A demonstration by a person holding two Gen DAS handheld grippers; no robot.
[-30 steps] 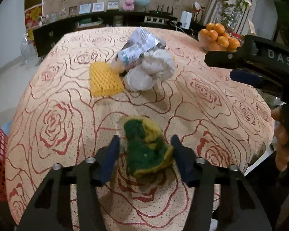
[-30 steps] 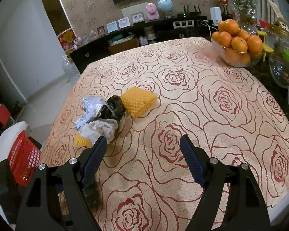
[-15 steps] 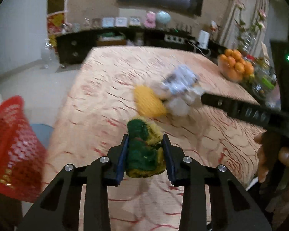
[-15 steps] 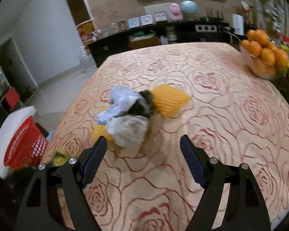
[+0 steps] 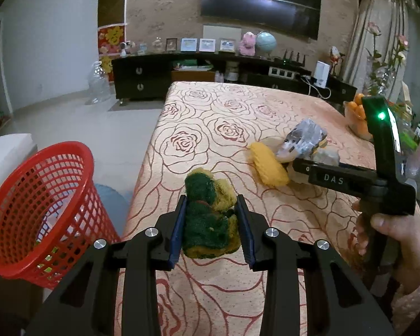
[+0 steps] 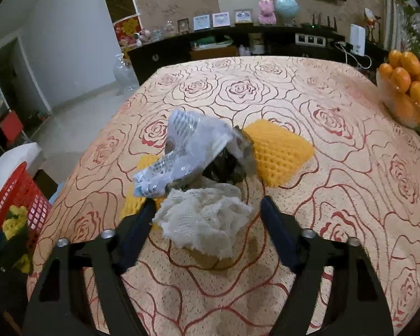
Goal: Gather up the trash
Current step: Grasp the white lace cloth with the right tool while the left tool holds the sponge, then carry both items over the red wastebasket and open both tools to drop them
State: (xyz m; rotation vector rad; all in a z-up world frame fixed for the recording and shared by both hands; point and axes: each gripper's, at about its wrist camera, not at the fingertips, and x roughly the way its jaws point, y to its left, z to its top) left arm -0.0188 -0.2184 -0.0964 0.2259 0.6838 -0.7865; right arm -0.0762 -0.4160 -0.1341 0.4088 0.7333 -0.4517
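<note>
Left gripper [image 5: 211, 225] clamped on a green and yellow sponge [image 5: 210, 218], raised above the rose-patterned bench [image 5: 224, 128]. Red basket [image 5: 39, 210] on the floor to the left. Farther along the bench: yellow foam net [image 5: 268, 165], crumpled wrapper [image 5: 302, 140]. At right, hand [image 5: 397, 238] gripping the right gripper [image 5: 296, 168].

I see a dark television [image 5: 261, 1] on the textured tan wall, a black sideboard [image 5: 154, 77] beneath, pale tiled floor [image 5: 70, 117].

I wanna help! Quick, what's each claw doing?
Left gripper: shut on the green-yellow sponge.
Right gripper: open, closing around white crumpled mesh.
</note>
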